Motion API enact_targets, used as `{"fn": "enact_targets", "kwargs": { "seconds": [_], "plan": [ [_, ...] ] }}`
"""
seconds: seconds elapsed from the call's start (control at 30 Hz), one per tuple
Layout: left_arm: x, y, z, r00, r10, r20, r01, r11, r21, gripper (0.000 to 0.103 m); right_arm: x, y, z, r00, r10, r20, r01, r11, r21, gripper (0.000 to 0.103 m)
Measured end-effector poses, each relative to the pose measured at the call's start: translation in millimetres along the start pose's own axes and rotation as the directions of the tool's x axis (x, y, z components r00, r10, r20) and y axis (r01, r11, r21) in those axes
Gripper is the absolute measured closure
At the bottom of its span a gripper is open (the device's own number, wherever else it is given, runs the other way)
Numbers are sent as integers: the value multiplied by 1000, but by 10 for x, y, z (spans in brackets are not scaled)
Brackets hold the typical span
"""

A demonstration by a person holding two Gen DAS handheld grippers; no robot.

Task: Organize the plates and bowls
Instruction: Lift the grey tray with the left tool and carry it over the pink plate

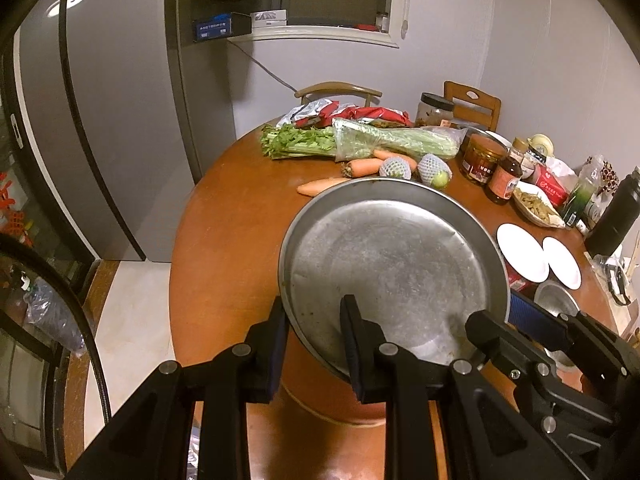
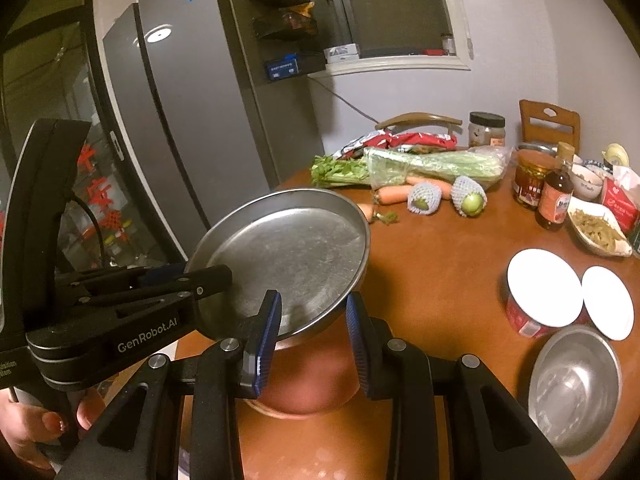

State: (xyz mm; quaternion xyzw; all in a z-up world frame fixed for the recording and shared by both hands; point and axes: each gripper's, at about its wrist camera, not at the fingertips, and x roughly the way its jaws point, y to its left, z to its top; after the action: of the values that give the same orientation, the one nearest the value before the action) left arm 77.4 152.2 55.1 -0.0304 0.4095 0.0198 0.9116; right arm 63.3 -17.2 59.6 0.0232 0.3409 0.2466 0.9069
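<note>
We note the round, shallow stainless-steel plate point(image 1: 394, 264) held clear above the near edge of the round reddish-brown wooden counter point(image 1: 224, 240), tilted so its far rim sits higher. The left gripper point(image 1: 316, 344) has its fingers clamped on the plate's near-left rim: one finger point(image 1: 360, 356) lies inside on the plate's face, the other point(image 1: 272, 352) outside under the wall. The right gripper point(image 2: 314, 340) takes the near-right rim the same way, its blue-padded left finger point(image 2: 264, 344) over the inner face and the right finger point(image 2: 362, 348) below the outside, both closed on the metal. In the right wrist view the left gripper point(image 2: 208, 276) comes in from the left edge of the picture, and its body reads "GenRobot.AI". A hand point(image 2: 28, 428) holds its grip.

Near the counter's right edge stand a red paper cup with a white lid point(image 2: 542, 294), a second white-lidded cup point(image 2: 608, 302) just beside it, and an empty stainless-steel bowl point(image 2: 574, 392) nearer the front.

Toward the far edge lie bagged celery point(image 2: 432, 162), carrots point(image 2: 394, 194) and two net-wrapped green fruits point(image 2: 446, 198). Labels on the sauce jar point(image 2: 528, 182) and brown bottle point(image 2: 556, 196) are too small to read.
</note>
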Motion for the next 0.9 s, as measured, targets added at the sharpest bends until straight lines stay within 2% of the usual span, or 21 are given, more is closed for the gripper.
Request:
{"fn": "enact_targets", "kwargs": {
  "seconds": [0.23,0.6,0.9],
  "plan": [
    [-40,23,-176,1000,9,8,-9,1000,-9,77,-45,67,-152,1000,11,13,-11,1000,-11,68],
    [-24,92,-449,1000,24,-7,-24,999,-28,77,-20,125,-368,999,40,-20,-41,999,-23,68],
    [72,104,-550,999,33,-36,-34,999,-30,77,71,108,-485,997,48,-54,-49,999,-20,68]
  ]
}}
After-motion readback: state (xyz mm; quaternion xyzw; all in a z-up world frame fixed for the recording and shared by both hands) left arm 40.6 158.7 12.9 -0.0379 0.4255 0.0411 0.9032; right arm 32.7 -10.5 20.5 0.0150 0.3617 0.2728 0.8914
